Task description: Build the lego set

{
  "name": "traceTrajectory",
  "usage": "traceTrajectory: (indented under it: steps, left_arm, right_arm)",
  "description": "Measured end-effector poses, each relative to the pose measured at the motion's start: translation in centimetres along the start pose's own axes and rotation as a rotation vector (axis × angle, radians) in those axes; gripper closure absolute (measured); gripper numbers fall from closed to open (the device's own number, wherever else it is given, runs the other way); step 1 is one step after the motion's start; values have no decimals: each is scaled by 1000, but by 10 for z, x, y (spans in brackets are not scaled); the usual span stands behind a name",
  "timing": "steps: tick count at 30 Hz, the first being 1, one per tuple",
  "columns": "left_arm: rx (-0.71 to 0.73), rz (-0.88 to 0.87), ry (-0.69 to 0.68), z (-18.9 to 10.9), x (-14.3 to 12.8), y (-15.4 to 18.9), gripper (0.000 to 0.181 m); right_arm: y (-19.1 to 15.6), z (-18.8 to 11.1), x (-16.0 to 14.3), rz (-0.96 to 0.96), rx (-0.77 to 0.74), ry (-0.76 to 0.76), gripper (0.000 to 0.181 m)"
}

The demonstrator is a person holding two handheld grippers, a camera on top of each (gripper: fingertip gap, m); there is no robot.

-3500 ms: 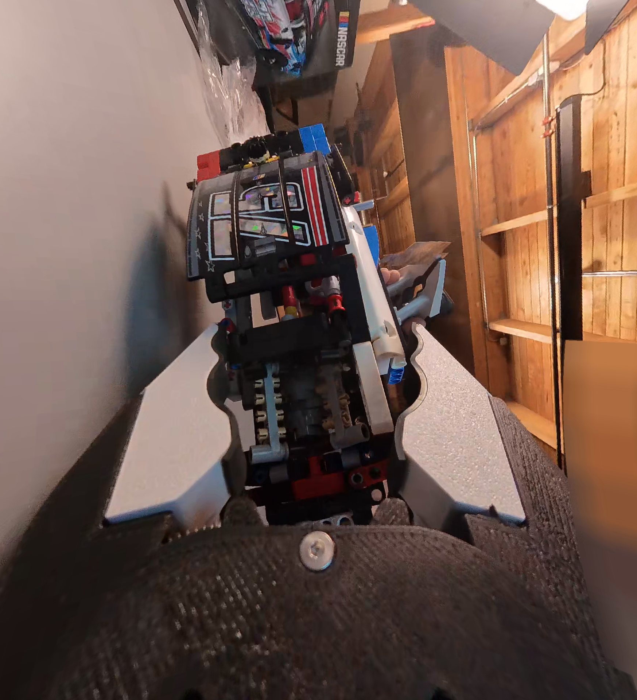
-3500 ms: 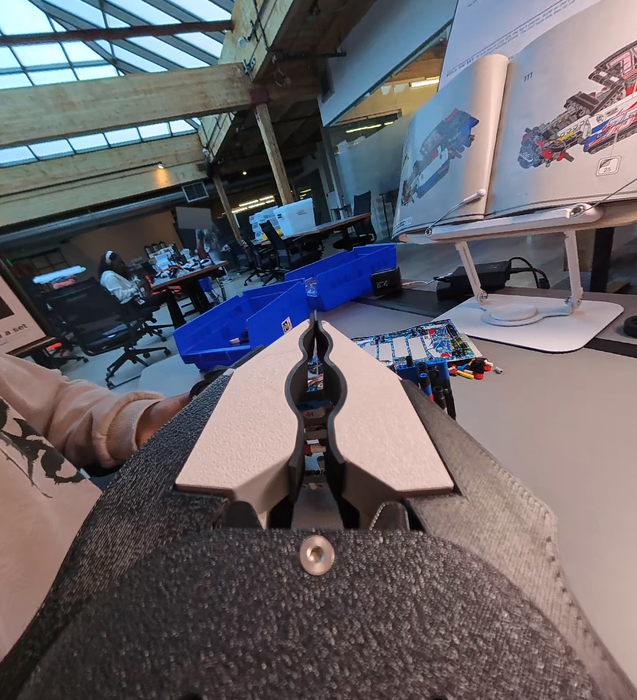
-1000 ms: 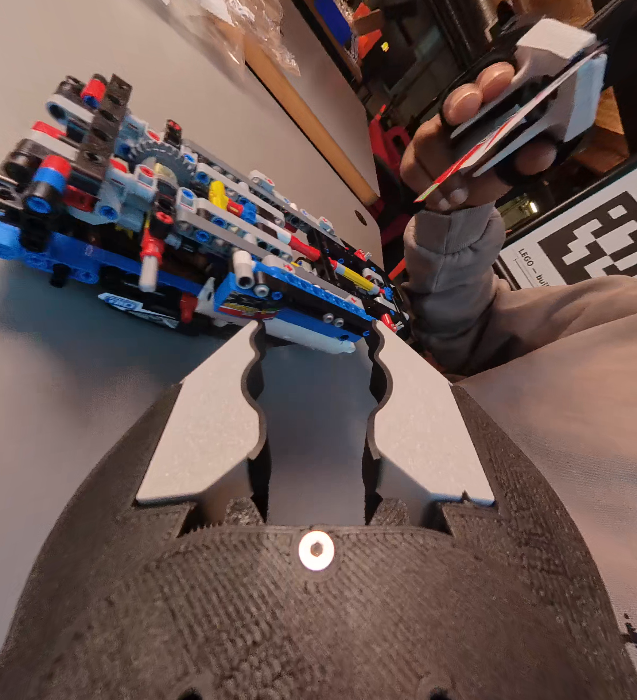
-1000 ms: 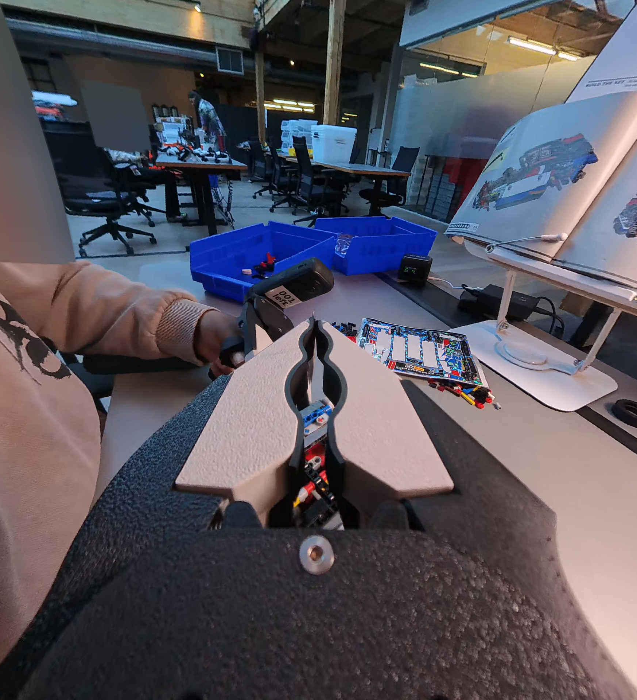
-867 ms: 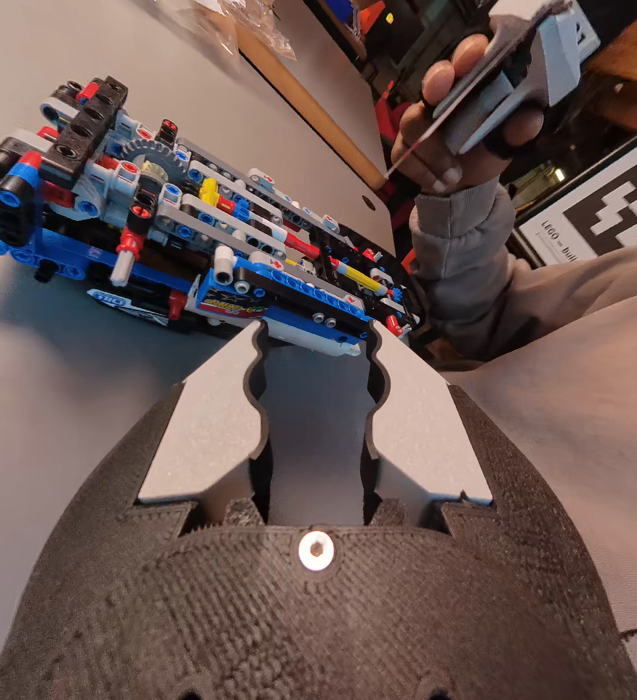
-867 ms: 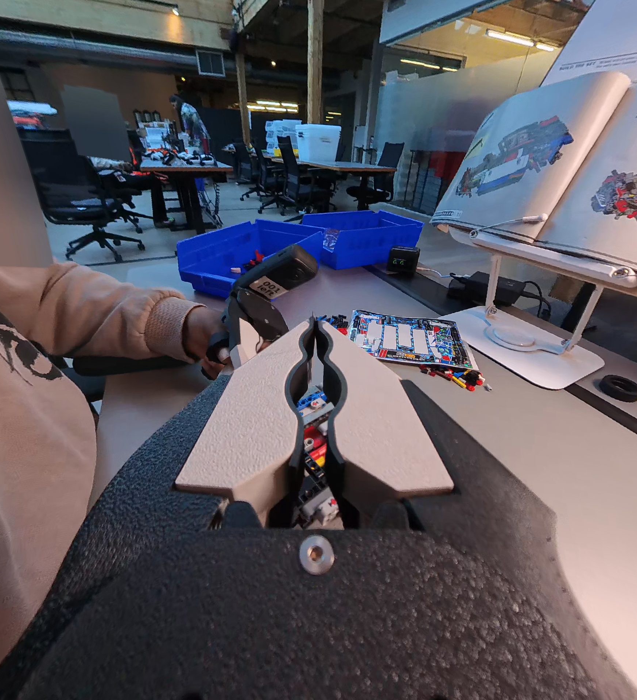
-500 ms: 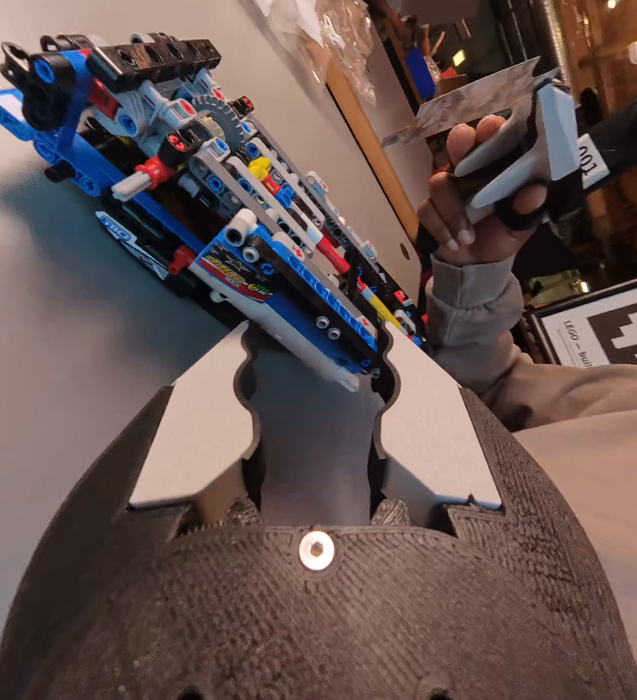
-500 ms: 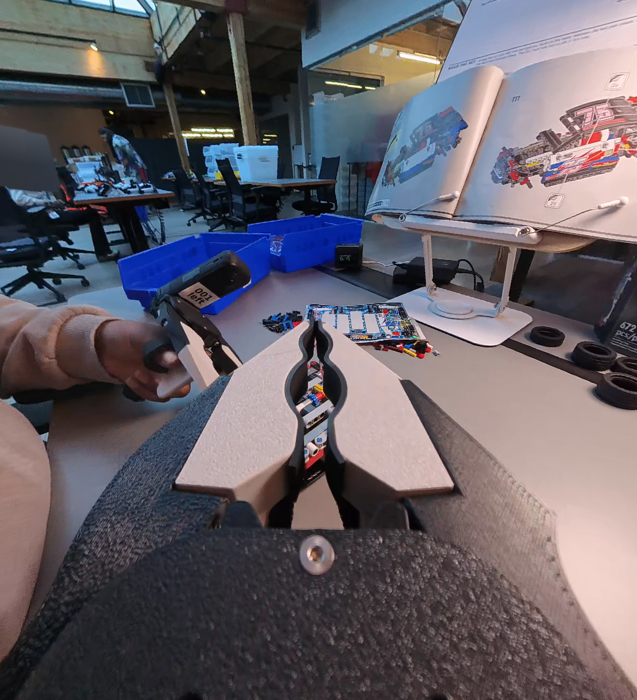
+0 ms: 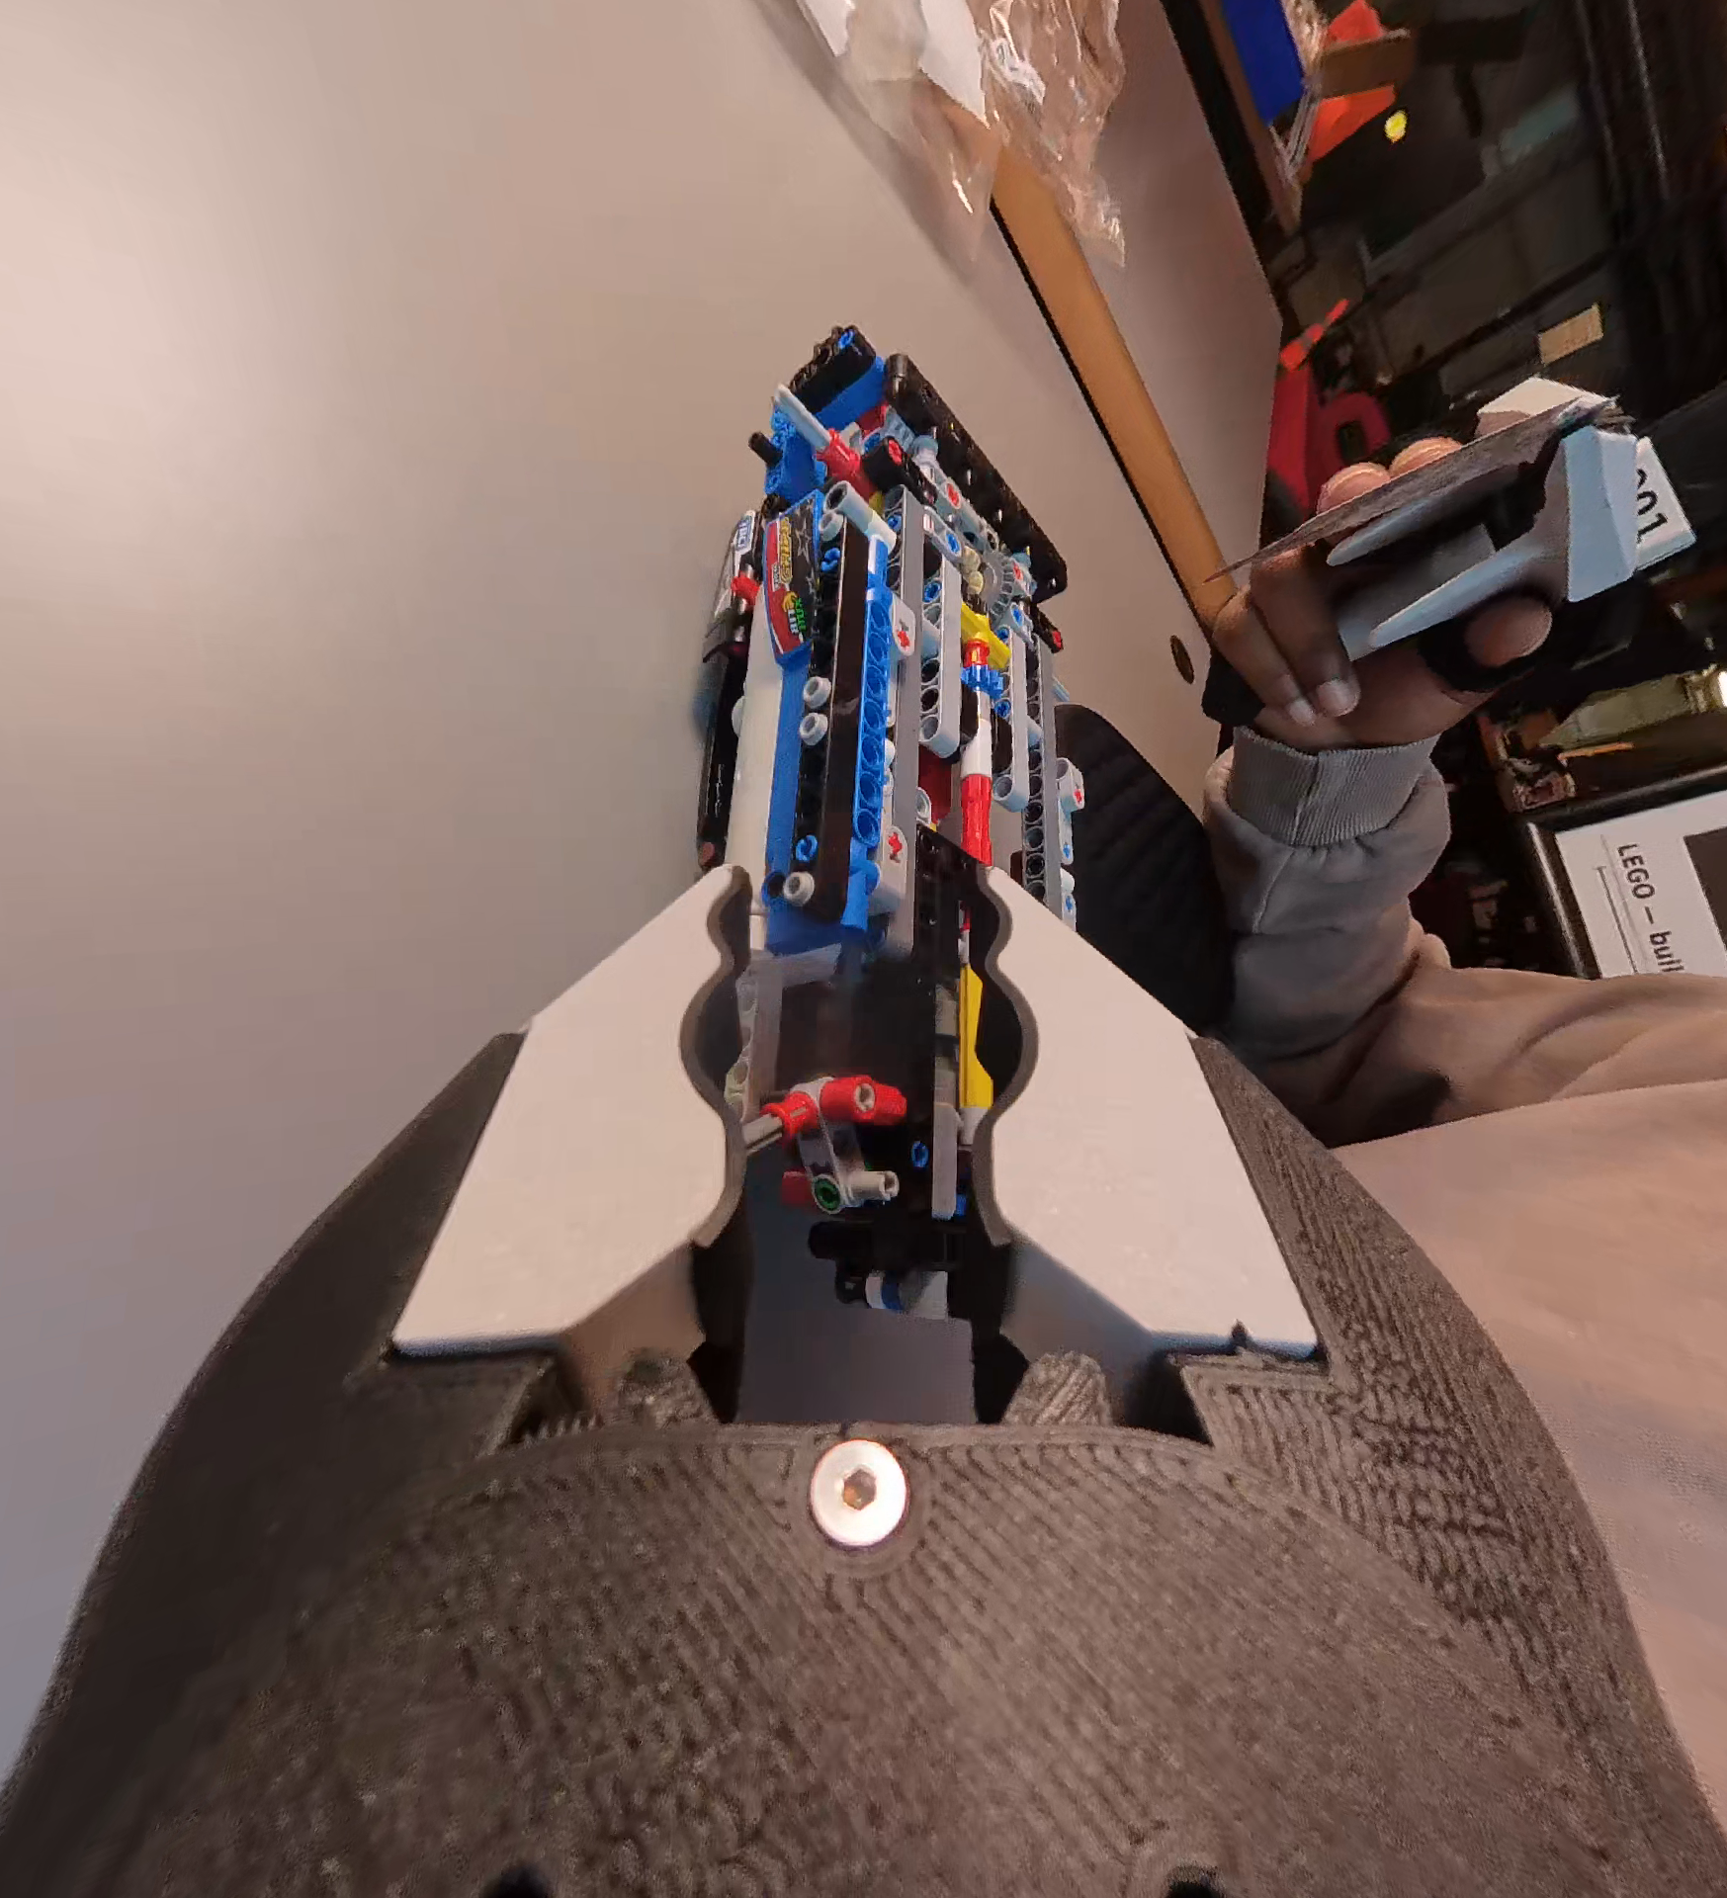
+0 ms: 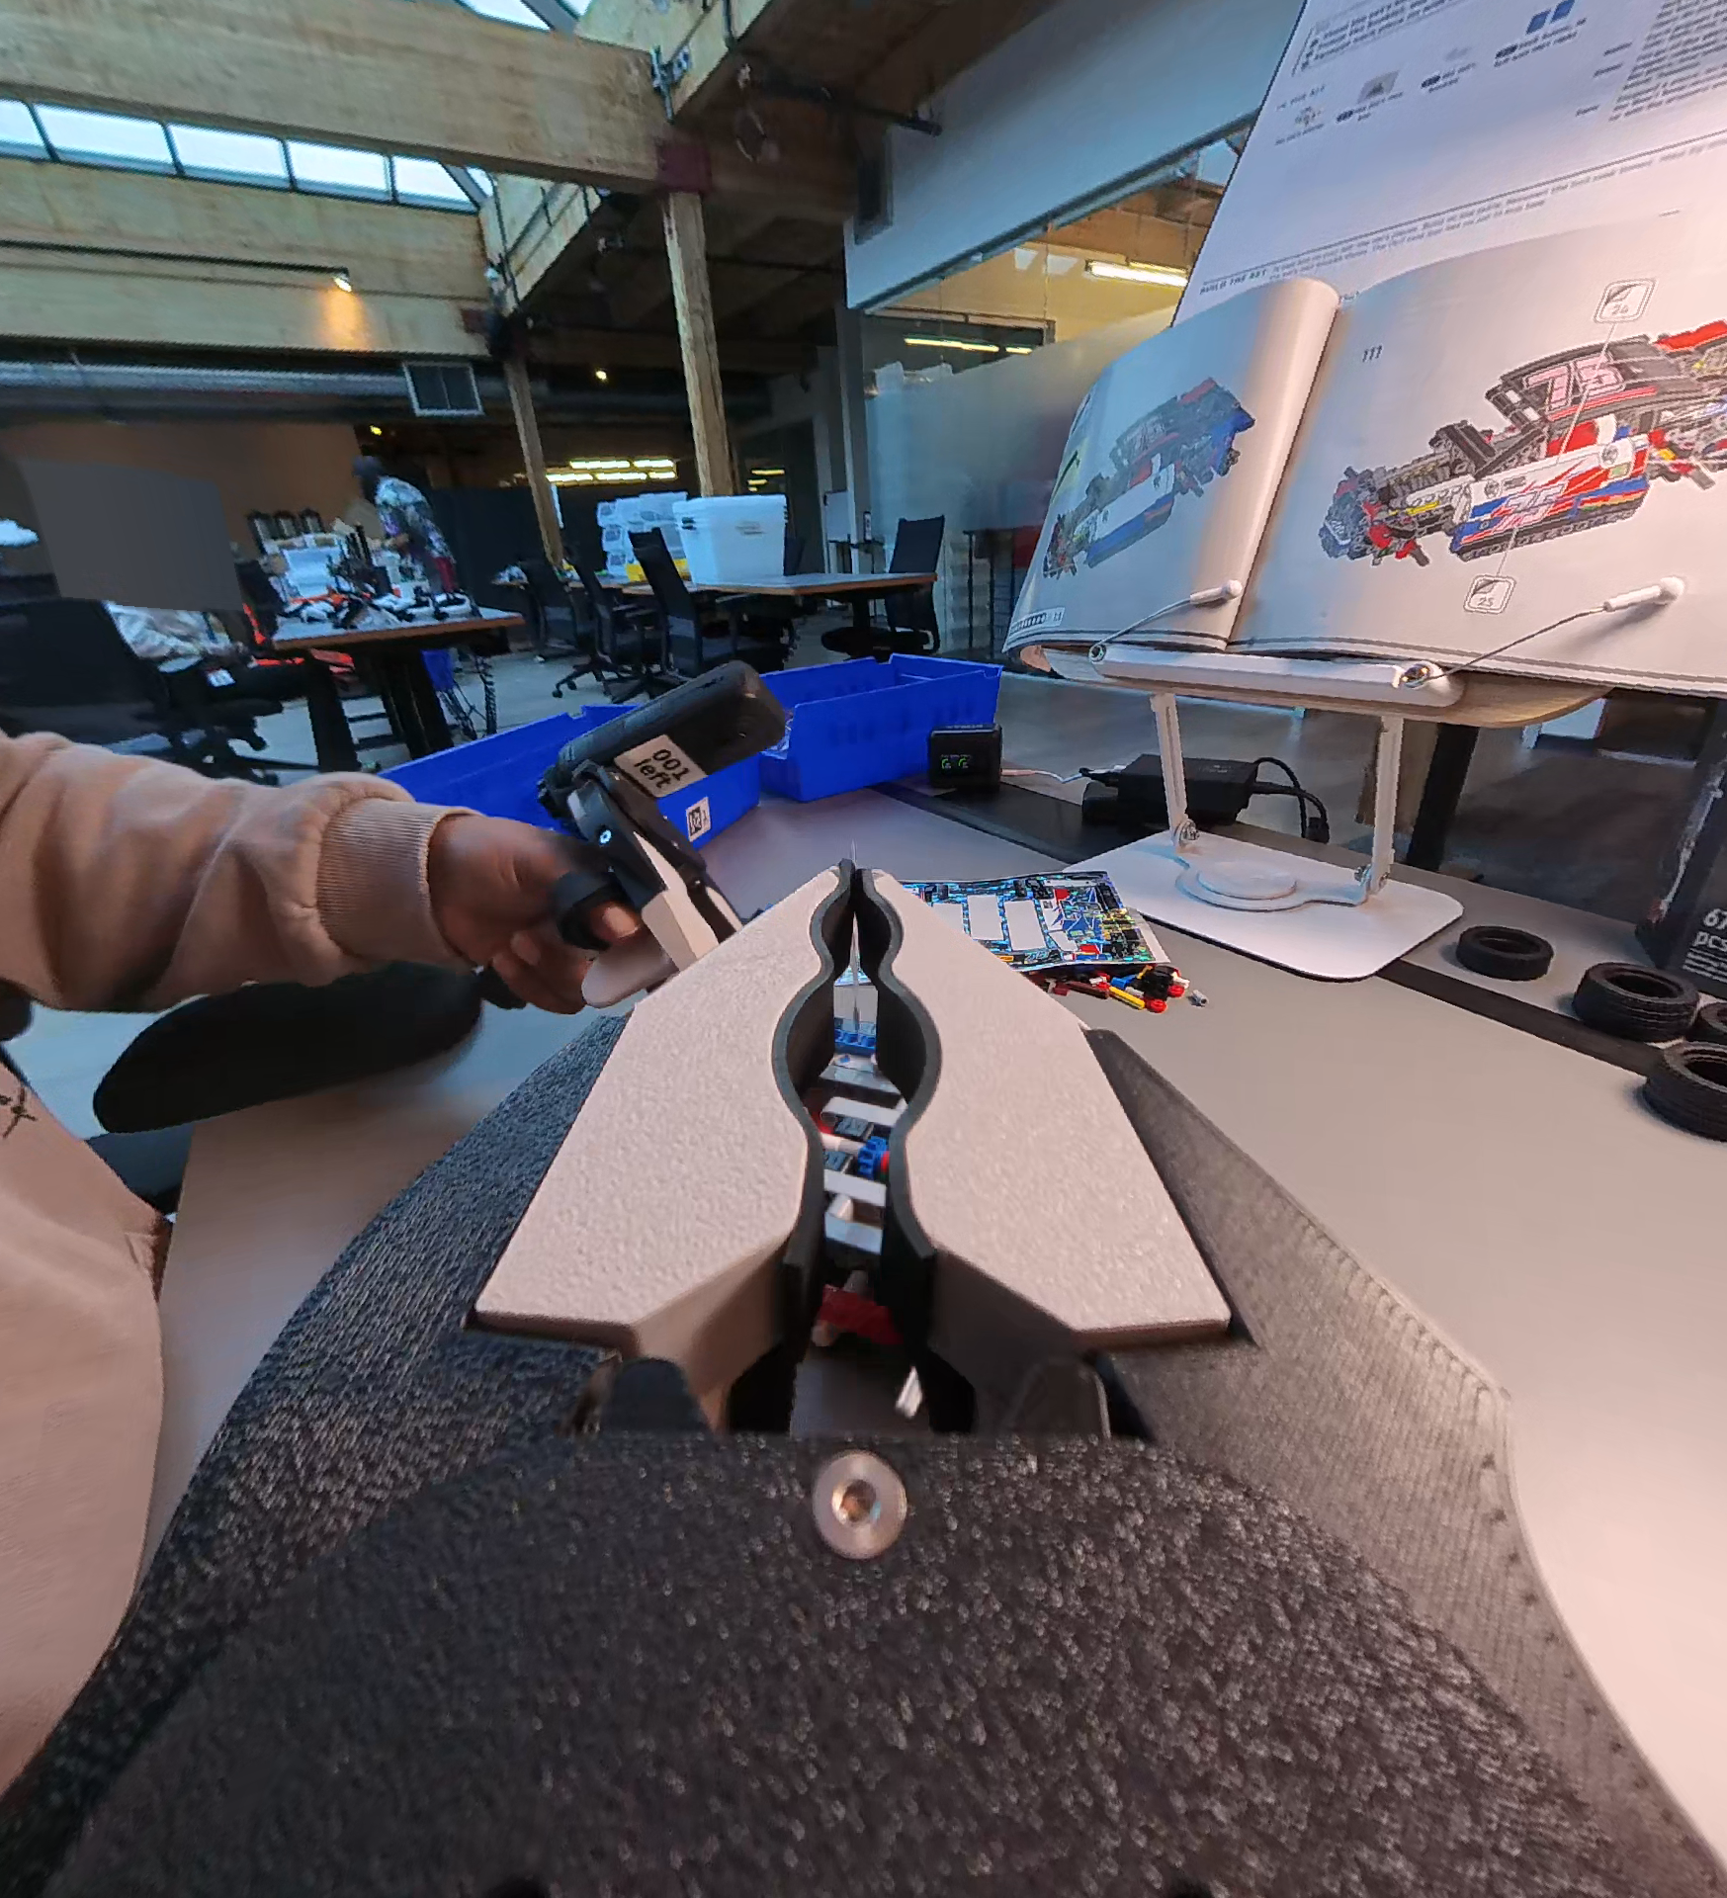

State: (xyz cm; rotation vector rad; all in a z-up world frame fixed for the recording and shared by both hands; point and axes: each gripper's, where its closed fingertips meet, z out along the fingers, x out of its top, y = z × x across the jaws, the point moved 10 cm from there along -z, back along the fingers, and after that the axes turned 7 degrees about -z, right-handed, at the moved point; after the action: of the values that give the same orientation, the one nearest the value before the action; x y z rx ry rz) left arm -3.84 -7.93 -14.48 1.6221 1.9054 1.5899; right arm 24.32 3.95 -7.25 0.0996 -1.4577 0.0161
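Note:
The partly built lego car (image 9: 900,637) lies on the grey table (image 9: 273,616), underside towards the left wrist camera, pointing away. My left gripper (image 9: 864,894) has its jaws round the car's near end, both inner faces against its sides. It also shows in the right wrist view (image 10: 653,924), held in a hand. My right gripper (image 10: 855,873) is shut on a thin sticker sheet (image 10: 854,945), seen edge-on. In the left wrist view the right gripper (image 9: 1352,534) hangs to the right of the car with the sheet (image 9: 1403,493). Parts of the car (image 10: 854,1150) show through its gap.
An open instruction booklet (image 10: 1455,493) stands on a white stand at the back right. A printed sticker sheet (image 10: 1034,914) and small loose parts (image 10: 1136,986) lie before it. Black tyres (image 10: 1639,1001) sit at the right edge. Blue bins (image 10: 869,719) stand behind. Plastic bags (image 9: 992,92) lie at the far end. The left gripper's tips are roughly 20 cm from the right gripper's.
The left gripper, holding the car 3.5 s ago, had it down on the table a second ago, open beside it. It has since swung to the car's end and closed round it. The right gripper stays shut.

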Motion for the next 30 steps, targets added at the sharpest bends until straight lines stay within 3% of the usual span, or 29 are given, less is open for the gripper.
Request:
traceTrajectory:
  steps: [5,8,14,19,21,25,30]
  left_arm:
    - [70,136,-121,17,15,4,135]
    - [101,230,-261,26,25,7,130]
    - [68,289,-412,33,40,11,140]
    - [11,194,-373,30,50,7,155]
    - [41,192,-367,32,54,7,140]
    - [100,257,-433,49,51,17,136]
    - [216,427,-458,57,50,28,147]
  right_arm:
    - [4,-5,-3,33,-7,25,181]
    - [6,-8,-3,47,-5,34,181]
    - [9,-13,-4,60,-8,49,181]
    - [11,-15,-6,77,-5,58,181]
    - [11,-15,-7,83,-3,62,181]
    - [11,-13,-7,84,-1,61,181]
    - [11,-16,-5,81,-8,68,181]
